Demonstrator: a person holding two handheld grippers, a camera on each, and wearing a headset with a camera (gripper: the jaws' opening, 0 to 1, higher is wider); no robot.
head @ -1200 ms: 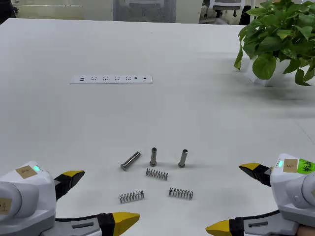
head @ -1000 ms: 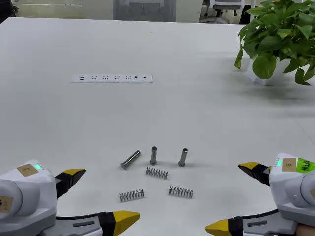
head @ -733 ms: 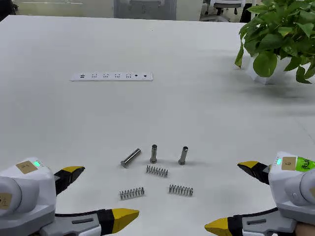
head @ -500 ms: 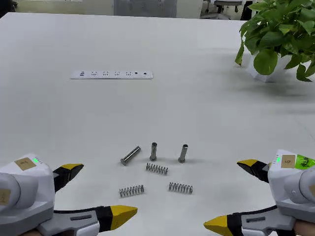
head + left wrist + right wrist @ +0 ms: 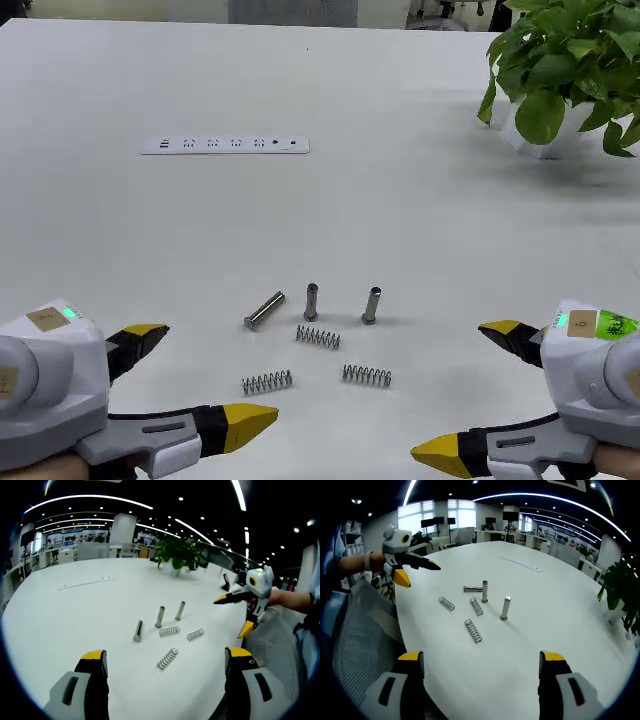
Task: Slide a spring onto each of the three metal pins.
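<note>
Three metal pins stand in a row on the white table: one lies flat [image 5: 264, 309], two stand upright [image 5: 311, 301] [image 5: 372, 304]. Three loose springs [image 5: 318, 337] [image 5: 267, 381] [image 5: 367, 375] lie just in front of them. My left gripper [image 5: 215, 372] hovers open at the near left, a short way from the springs. My right gripper [image 5: 452, 392] hovers open at the near right. In the left gripper view the pins [image 5: 160, 616] and springs [image 5: 169, 630] lie ahead of the open gripper [image 5: 165, 655]. The right gripper view has them [image 5: 484, 591] [image 5: 473, 630] beyond its open gripper [image 5: 480, 657].
A white power strip [image 5: 225, 144] lies flat farther back on the table. A potted green plant [image 5: 565, 60] stands at the back right. A mesh chair [image 5: 360, 645] sits beside the table's near edge.
The head camera has tilted, so the whole picture has shifted a little. Both grippers stay open near the table's front edge. Pins and springs have not moved.
</note>
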